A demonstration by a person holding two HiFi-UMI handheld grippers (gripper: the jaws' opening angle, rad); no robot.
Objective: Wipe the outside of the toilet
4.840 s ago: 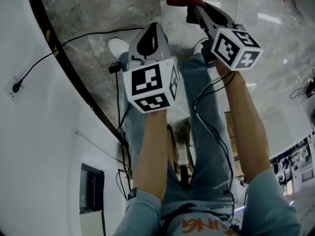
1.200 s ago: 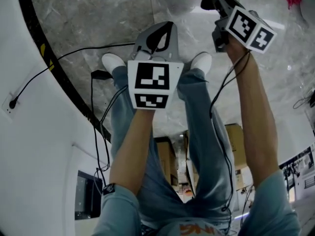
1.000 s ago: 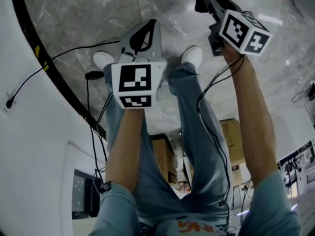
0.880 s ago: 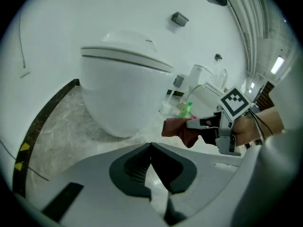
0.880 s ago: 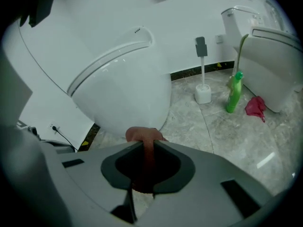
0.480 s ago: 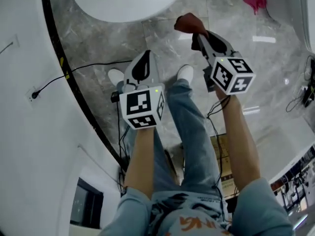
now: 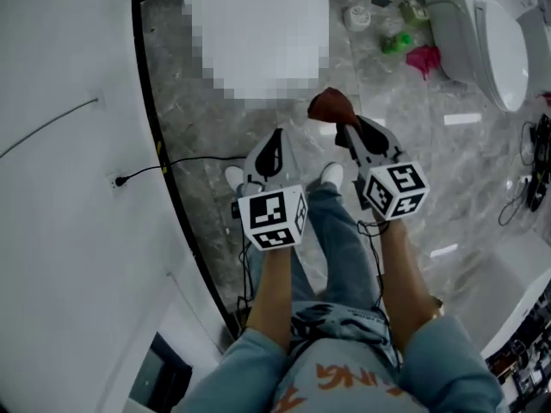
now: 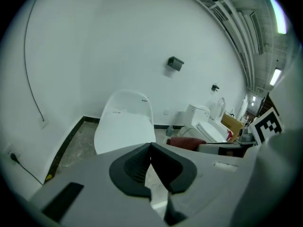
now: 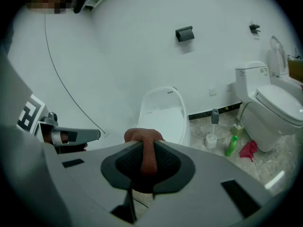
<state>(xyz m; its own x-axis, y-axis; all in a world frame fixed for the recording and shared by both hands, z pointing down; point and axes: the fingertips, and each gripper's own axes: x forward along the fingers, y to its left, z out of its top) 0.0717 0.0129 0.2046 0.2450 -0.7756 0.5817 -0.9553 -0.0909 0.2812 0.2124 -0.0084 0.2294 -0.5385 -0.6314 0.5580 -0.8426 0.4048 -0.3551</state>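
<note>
The jaws of the right gripper point(image 9: 143, 150) clamp the reddish-brown cloth point(image 9: 142, 137), those of the left gripper point(image 8: 151, 148) are closed empty, so the cloth is best pressed flat against the white toilet point(image 9: 163, 119) ahead.

The toilet point(image 9: 163, 118) is smooth, glossy white ceramic. The floor point(image 7: 215, 136) is polished grey marble-look tile that shows bright reflections. The cloth point(image 9: 142, 135) is soft, matt reddish-brown fabric. The left gripper point(image 8: 150, 146) and right gripper point(image 9: 145, 148) have matt grey plastic shells and ribbed black pads.
</note>
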